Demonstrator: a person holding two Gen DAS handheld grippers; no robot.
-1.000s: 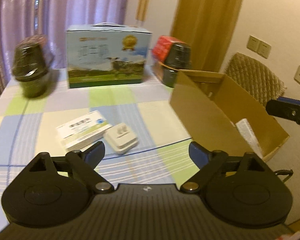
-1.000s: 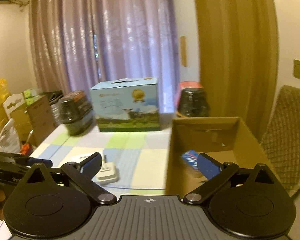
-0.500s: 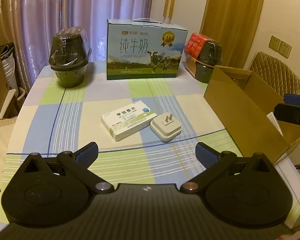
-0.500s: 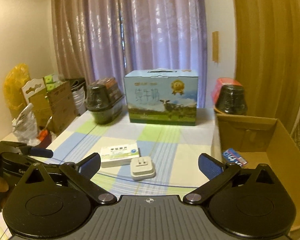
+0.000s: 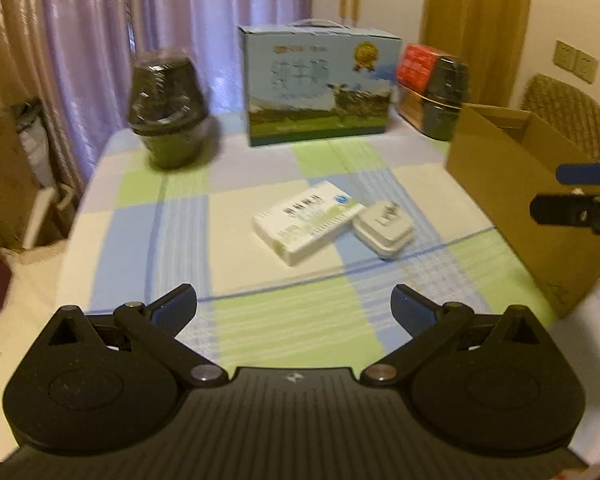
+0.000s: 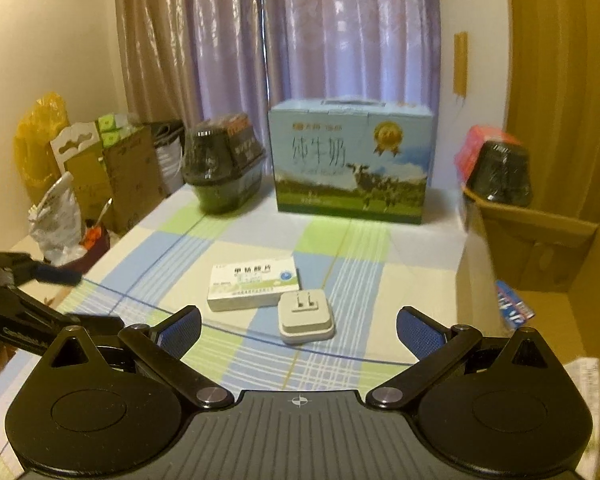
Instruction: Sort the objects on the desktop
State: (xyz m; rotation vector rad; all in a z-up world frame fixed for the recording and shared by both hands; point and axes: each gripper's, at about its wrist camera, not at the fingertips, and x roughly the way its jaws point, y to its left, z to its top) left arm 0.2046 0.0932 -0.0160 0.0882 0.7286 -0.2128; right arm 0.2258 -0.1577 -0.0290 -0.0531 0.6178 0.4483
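Medicine box (image 5: 307, 222) and white charger (image 5: 384, 229) lie touching mid-surface (image 5: 140, 248) in our left wrist view, nearer centre than a second ago, so we judge the empty left gripper (image 5: 294, 304), jaws spread, is lining up; the long axis runs lower-left to upper-right. From our right wrist view the medicine box (image 6: 255, 287) lies nearly crosswise, charger (image 6: 306, 316) prongs up, cardboard box (image 6: 540, 276) alongside, right gripper (image 6: 299, 326) spread and empty

- A white medicine box (image 6: 253, 286), flat and rectangular with dark print and a green strip, lies face up mid-table.
- A white plug adapter (image 6: 306, 317), squarish with rounded corners, lies prongs-up just beside the box's near right corner.
- An open cardboard box (image 6: 540, 264) stands at the table's right edge, holding a blue packet (image 6: 514, 309).
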